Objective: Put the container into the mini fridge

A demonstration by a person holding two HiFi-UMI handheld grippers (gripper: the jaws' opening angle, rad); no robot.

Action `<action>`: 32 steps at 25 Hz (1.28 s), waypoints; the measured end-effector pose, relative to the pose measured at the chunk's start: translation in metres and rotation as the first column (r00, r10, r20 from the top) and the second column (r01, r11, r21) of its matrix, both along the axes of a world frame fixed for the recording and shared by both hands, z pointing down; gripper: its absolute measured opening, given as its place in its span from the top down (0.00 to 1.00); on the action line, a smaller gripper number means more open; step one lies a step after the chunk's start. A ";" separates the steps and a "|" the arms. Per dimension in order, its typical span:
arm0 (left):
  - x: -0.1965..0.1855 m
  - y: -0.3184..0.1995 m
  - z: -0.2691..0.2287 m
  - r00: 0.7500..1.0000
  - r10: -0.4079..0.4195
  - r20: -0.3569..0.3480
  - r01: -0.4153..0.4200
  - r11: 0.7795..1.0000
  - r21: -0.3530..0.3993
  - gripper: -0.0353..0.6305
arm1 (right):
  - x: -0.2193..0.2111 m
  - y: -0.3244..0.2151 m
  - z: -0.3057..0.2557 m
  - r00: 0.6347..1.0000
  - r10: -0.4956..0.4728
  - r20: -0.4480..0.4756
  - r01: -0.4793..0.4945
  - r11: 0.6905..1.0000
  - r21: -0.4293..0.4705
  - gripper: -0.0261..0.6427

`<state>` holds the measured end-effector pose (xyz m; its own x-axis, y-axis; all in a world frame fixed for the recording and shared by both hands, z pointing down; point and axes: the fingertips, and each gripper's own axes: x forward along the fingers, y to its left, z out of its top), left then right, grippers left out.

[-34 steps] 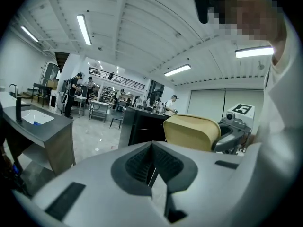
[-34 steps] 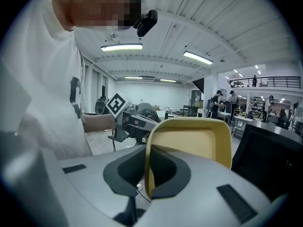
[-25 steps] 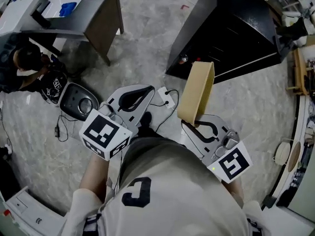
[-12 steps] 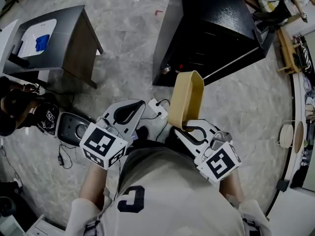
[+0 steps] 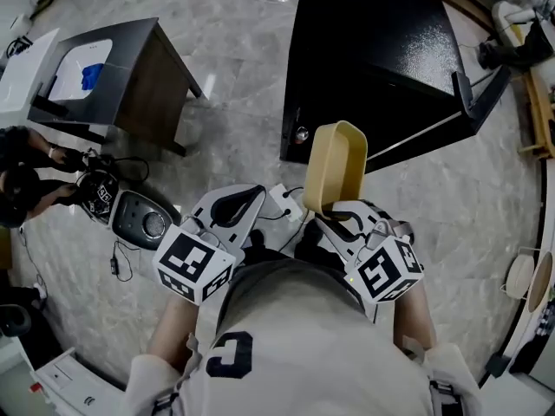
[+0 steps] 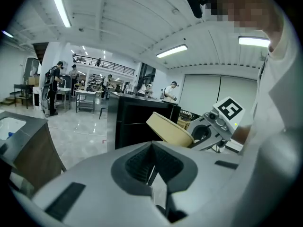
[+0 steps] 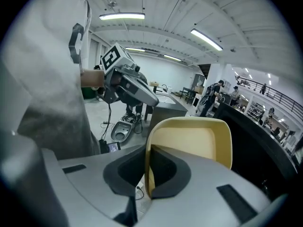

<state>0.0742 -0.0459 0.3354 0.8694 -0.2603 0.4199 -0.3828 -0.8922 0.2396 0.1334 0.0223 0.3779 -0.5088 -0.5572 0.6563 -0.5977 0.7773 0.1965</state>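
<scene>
Mini fridge (image 5: 373, 50) nearer; right tongs (image 5: 329, 219) clamp container (image 5: 334, 167), long axis fridgeward; left tongs (image 6: 151, 150) clenched.

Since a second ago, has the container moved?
Yes: the container has gone farther from the grey floor device, toward the mini fridge.

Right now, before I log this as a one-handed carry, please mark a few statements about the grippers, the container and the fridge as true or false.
1. The right gripper has its jaws closed on a wall of the tan container. True.
2. The left gripper also grips the container. False: its jaws are together with nothing between them, clear of the container.
3. The container sits inside the black mini fridge. False: it is held up in the air in front of the fridge.
4. The container's visible inside looks empty. True.
</scene>
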 end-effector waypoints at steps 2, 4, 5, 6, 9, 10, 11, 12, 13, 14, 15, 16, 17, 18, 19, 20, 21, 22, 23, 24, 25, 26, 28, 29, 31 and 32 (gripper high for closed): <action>0.017 0.002 -0.001 0.999 -0.031 0.019 0.030 0.999 0.016 0.87 | 0.022 -0.004 0.009 0.999 -0.032 -0.015 0.032 0.999 -0.007 0.92; 0.030 0.006 -0.002 0.997 -0.072 0.029 0.071 0.997 0.021 0.87 | 0.039 -0.005 0.015 0.998 -0.067 -0.014 0.067 0.998 -0.019 0.92; 0.034 0.007 -0.002 0.995 -0.096 0.032 0.096 0.995 0.021 0.87 | 0.046 -0.007 0.017 0.996 -0.083 -0.014 0.083 0.996 -0.027 0.92; 0.037 0.007 -0.002 0.992 -0.119 0.037 0.118 0.993 0.020 0.87 | 0.053 -0.009 0.020 0.995 -0.098 -0.017 0.097 0.995 -0.034 0.92; 0.040 0.011 0.004 0.987 -0.145 0.070 0.144 0.989 0.011 0.87 | 0.066 -0.014 0.032 0.991 -0.129 -0.036 0.127 0.990 -0.054 0.92; 0.038 0.013 0.006 0.986 -0.143 0.083 0.142 0.990 0.007 0.87 | 0.068 -0.014 0.036 0.990 -0.136 -0.040 0.134 0.989 -0.065 0.92; 0.036 0.013 0.008 0.985 -0.144 0.092 0.144 0.990 0.006 0.87 | 0.069 -0.015 0.040 0.989 -0.143 -0.046 0.139 0.987 -0.077 0.92; 0.032 0.010 0.009 0.984 -0.152 0.094 0.152 0.988 0.006 0.87 | 0.069 -0.017 0.044 0.987 -0.149 -0.057 0.144 0.986 -0.089 0.92; 0.027 0.005 0.010 0.982 -0.164 0.090 0.165 0.986 0.006 0.87 | 0.069 -0.020 0.047 0.986 -0.154 -0.071 0.146 0.984 -0.099 0.92; 0.022 -0.001 0.010 0.981 -0.177 0.083 0.178 0.984 0.004 0.87 | 0.067 -0.025 0.050 0.984 -0.156 -0.087 0.147 0.983 -0.106 0.92; 0.018 -0.006 0.012 0.980 -0.186 0.075 0.187 0.982 -0.002 0.87 | 0.065 -0.031 0.053 0.982 -0.157 -0.105 0.145 0.983 -0.112 0.92; 0.014 -0.011 0.014 0.980 -0.188 0.068 0.189 0.982 -0.008 0.87 | 0.063 -0.037 0.056 0.980 -0.156 -0.124 0.141 0.983 -0.117 0.92; 0.011 -0.016 0.016 0.981 -0.183 0.062 0.184 0.983 -0.011 0.87 | 0.061 -0.043 0.059 0.978 -0.153 -0.145 0.136 0.983 -0.124 0.92; 0.009 -0.020 0.019 0.983 -0.171 0.058 0.172 0.985 -0.011 0.87 | 0.059 -0.048 0.062 0.975 -0.150 -0.164 0.129 0.983 -0.131 0.92; 0.005 -0.024 0.020 0.986 -0.157 0.053 0.158 0.987 -0.009 0.87 | 0.056 -0.053 0.064 0.973 -0.145 -0.179 0.121 0.983 -0.140 0.92; 0.000 -0.027 0.021 0.989 -0.143 0.047 0.143 0.990 -0.008 0.87 | 0.052 -0.057 0.066 0.972 -0.139 -0.191 0.111 0.982 -0.149 0.92; -0.006 -0.031 0.022 0.991 -0.130 0.041 0.131 0.991 -0.012 0.87 | 0.048 -0.061 0.067 0.971 -0.131 -0.201 0.100 0.983 -0.157 0.92; -0.013 -0.035 0.023 0.992 -0.118 0.034 0.119 0.993 -0.019 0.87 | 0.045 -0.066 0.069 0.970 -0.121 -0.212 0.087 0.983 -0.162 0.92; -0.019 -0.040 0.024 0.994 -0.105 0.030 0.106 0.994 -0.025 0.87 | 0.043 -0.071 0.071 0.968 -0.109 -0.224 0.073 0.984 -0.166 0.92; -0.025 -0.045 0.027 0.995 -0.091 0.028 0.091 0.995 -0.029 0.87 | 0.042 -0.077 0.073 0.966 -0.098 -0.240 0.058 0.984 -0.168 0.92; -0.029 -0.050 0.031 0.996 -0.078 0.030 0.079 0.996 -0.030 0.87 | 0.042 -0.083 0.075 0.962 -0.086 -0.261 0.042 0.985 -0.169 0.92; -0.033 -0.055 0.034 0.997 -0.069 0.033 0.070 0.997 -0.030 0.87 | 0.043 -0.088 0.077 0.957 -0.076 -0.281 0.029 0.985 -0.169 0.92; -0.036 -0.062 0.035 0.998 -0.056 0.033 0.057 0.998 -0.030 0.87 | 0.041 -0.094 0.083 0.953 -0.058 -0.299 0.006 0.985 -0.173 0.92; -0.035 -0.064 0.033 0.998 -0.049 0.026 0.050 0.998 -0.029 0.87 | 0.041 -0.096 0.086 0.953 -0.050 -0.300 -0.004 0.984 -0.179 0.92; -0.029 -0.068 0.028 0.999 -0.033 0.007 0.033 0.999 -0.024 0.87 | 0.045 -0.100 0.094 0.949 -0.045 -0.311 -0.017 0.981 -0.194 0.92; -0.024 -0.070 0.026 1.000 -0.028 -0.004 0.028 0.999 -0.021 0.87 | 0.049 -0.102 0.099 0.945 -0.050 -0.323 -0.018 0.979 -0.202 0.92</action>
